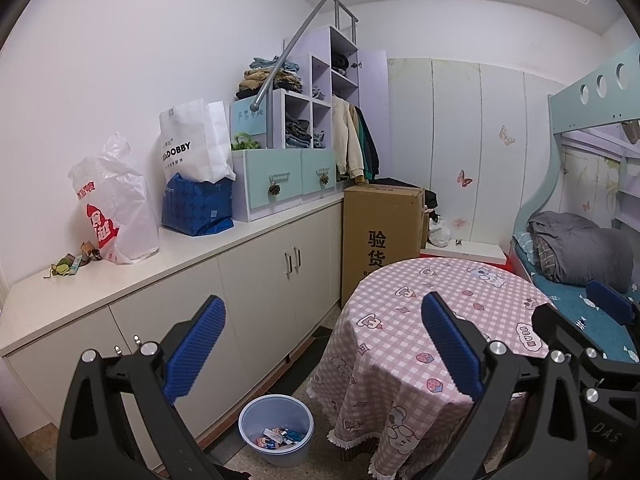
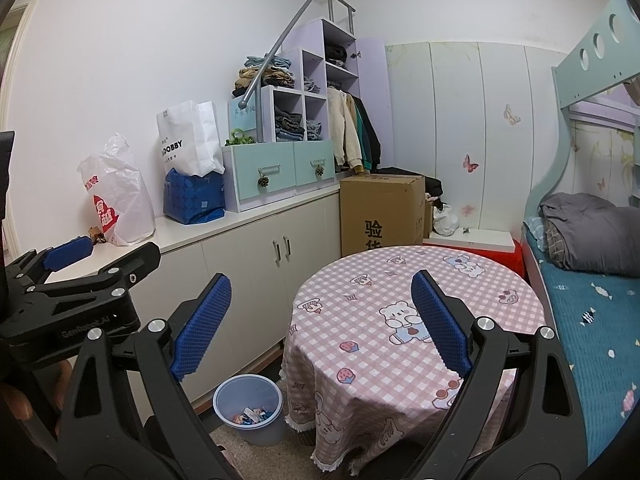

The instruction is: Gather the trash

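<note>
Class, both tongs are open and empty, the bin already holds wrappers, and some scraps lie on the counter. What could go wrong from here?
1. The scraps lie right beside the white plastic bag; the left tongs might snag it.
2. The bin stands close to the tablecloth fringe, so a dropped piece might miss.
3. The right tongs hang close beside the left; they could collide.

- Waste bin [image 1: 276, 436]: wrappers inside too small to identify; its foot, right wrist view [image 2: 250, 410], partly screened by the right gripper's frame.
- Scraps [image 1: 70, 266] left of the white plastic bag [image 1: 114, 204], on the worktop [image 1: 192, 248]: small, kind unclear; right wrist view, mostly hidden behind the left gripper [image 2: 66, 254].
- Cardboard box [image 1: 382, 236]: lower part hidden behind the round table [image 1: 420, 320]; printed characters cut off.
- Bed [image 2: 596, 320]: cut off by the frame edge.
</note>
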`<state>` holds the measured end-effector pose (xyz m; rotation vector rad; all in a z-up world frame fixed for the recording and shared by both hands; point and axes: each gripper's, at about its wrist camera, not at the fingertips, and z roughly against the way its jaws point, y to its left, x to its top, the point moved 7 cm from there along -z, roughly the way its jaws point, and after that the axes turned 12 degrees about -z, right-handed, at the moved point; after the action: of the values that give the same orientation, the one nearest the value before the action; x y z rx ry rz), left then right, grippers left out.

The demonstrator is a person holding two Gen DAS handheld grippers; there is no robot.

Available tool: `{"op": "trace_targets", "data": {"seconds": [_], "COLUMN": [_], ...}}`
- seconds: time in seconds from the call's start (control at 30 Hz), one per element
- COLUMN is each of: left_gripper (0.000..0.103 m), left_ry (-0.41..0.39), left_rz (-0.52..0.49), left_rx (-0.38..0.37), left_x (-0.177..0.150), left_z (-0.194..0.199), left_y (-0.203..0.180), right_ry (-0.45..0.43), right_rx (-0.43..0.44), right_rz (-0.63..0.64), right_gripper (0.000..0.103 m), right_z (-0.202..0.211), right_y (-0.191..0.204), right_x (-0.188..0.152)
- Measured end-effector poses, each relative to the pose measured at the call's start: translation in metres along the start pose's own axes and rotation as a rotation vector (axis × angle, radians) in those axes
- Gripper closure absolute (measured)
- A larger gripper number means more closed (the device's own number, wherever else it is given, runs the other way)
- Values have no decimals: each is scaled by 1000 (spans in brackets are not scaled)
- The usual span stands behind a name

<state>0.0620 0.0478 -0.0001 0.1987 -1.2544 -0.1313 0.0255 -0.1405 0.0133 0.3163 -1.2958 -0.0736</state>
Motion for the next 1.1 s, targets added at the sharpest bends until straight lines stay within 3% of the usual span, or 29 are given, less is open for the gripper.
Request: {"op": "trace_targets", "data": {"seconds": [1.1], "left_gripper": [6], "left_ry": [-3], "left_rz": [-17], "left_rx": [-2], "left_x": [1], "left_z": [-2], "left_y": [1], "right_ry": [6], "right_rx": [-3], "right_rz": [-14], "right_gripper": [13], "right_z": [-3], "right_y": [2], "right_x": [-4]}}
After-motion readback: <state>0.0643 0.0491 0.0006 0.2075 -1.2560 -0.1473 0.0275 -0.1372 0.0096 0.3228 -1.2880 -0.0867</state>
